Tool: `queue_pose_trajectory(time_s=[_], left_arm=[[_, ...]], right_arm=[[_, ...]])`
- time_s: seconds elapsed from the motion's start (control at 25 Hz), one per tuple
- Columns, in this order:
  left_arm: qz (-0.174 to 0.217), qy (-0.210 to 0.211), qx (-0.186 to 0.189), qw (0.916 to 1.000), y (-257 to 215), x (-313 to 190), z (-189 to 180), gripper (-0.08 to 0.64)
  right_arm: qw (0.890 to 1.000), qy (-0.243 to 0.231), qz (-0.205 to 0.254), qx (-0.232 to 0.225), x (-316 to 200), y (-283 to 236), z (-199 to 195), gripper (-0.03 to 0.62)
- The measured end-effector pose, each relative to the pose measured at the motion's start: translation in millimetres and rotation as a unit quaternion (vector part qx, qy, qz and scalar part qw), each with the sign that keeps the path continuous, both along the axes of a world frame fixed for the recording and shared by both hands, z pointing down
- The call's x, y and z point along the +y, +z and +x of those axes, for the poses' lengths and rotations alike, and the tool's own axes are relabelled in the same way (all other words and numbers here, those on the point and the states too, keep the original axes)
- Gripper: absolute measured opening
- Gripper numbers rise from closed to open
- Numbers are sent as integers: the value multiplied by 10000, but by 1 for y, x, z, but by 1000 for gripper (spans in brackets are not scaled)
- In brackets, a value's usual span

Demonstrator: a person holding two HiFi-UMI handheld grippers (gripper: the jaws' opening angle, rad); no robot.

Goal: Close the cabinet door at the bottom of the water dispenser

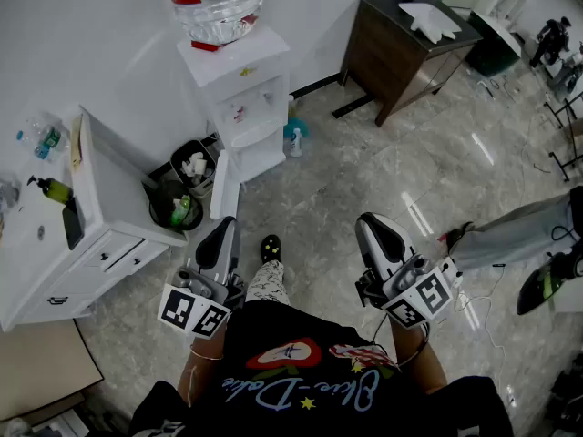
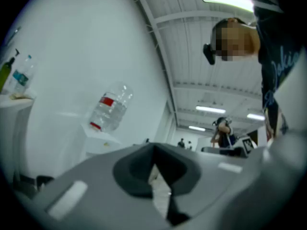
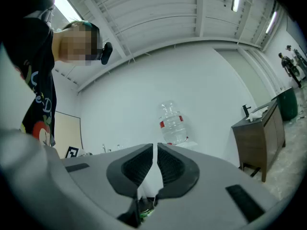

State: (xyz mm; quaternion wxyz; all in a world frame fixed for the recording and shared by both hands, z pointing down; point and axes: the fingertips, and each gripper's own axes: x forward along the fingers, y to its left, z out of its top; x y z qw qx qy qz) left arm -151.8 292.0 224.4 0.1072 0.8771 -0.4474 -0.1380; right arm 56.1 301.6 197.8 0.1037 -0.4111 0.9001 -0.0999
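The white water dispenser (image 1: 239, 98) stands against the far wall with an upturned water bottle (image 1: 214, 3) on top. Its bottom cabinet door (image 1: 224, 185) hangs open, swung out toward the left. Both grippers are held close to the person's body, well short of the dispenser and touching nothing. My left gripper (image 1: 223, 232) is shut and empty; my right gripper (image 1: 372, 228) is shut and empty too. In the left gripper view, the jaws (image 2: 154, 152) tilt upward, with the bottle (image 2: 108, 107) beyond them. The right gripper view shows the jaws (image 3: 155, 152) below the bottle (image 3: 171, 123).
A white drawer cabinet (image 1: 100, 217) stands left of the dispenser, with two black bins (image 1: 182, 189) between them. A blue spray bottle (image 1: 295, 141) sits on the floor at the dispenser's right. A dark wooden desk (image 1: 410, 44) is at the back right. Another person's leg (image 1: 519, 235) reaches in from the right.
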Motion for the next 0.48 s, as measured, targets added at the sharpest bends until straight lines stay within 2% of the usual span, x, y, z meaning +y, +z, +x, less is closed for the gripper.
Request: queue_pose_trajectory(time_s=[0.16, 0.32, 0.48], left_arm=[[-2, 367, -55, 9993, 6, -94, 2, -6], [-586, 490, -54, 9971, 46, -165, -8, -5], [-756, 511, -302, 9954, 85, -206, -13, -6]], right_arm=[[9997, -78, -240, -20, -100, 22, -21, 17], [9973, -307, -666, -27, -171, 56, -50, 17], [9943, -389, -853, -509, -227, 81, -66, 17]])
